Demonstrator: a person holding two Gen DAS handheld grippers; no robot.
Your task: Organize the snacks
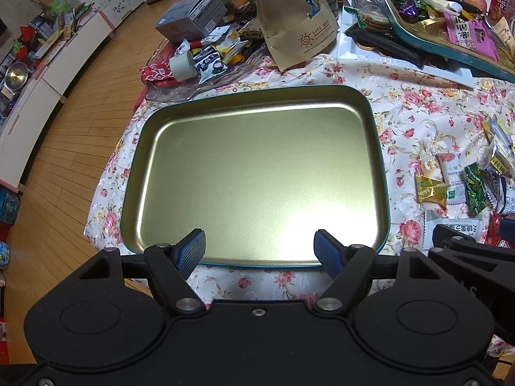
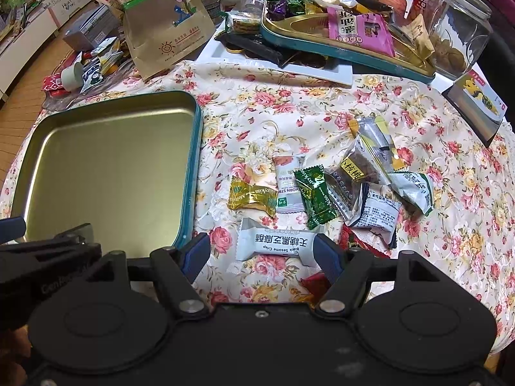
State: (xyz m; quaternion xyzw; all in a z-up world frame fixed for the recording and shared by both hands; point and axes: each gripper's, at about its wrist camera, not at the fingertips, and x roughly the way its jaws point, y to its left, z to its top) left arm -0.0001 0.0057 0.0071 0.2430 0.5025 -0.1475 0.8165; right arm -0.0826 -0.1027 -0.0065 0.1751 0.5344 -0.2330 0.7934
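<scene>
From the left wrist camera, the left tongs (image 1: 260, 247) stand wide apart and hold nothing, poised over the near rim of an empty gold-lined tin tray (image 1: 381, 173) with a teal edge, which sits on the floral-clothed tabletop (image 1: 412, 106). Loose wrapped snacks (image 1: 463, 183) lie on the cloth to the tray's right, well clear of it; a brown paper bag (image 1: 296, 29) stands tilted behind the tray, and a second teal tray (image 1: 415, 37), heaped with sweets and packets, rests at the far right. From the right wrist camera, the right tongs (image 2: 262, 251) are spread wide on either side of a white Black Sesame Crisp packet (image 2: 276, 243) lying flat on the cloth; whether the fingers touch the wrapper cannot be told. Just beyond it lie a gold candy (image 2: 252, 196), a green candy (image 2: 315, 197) and several larger packets in a loose cluster. The empty tray (image 2: 193, 173) sits to the left of them, and a clear jar (image 2: 463, 29) stands at the far right.
</scene>
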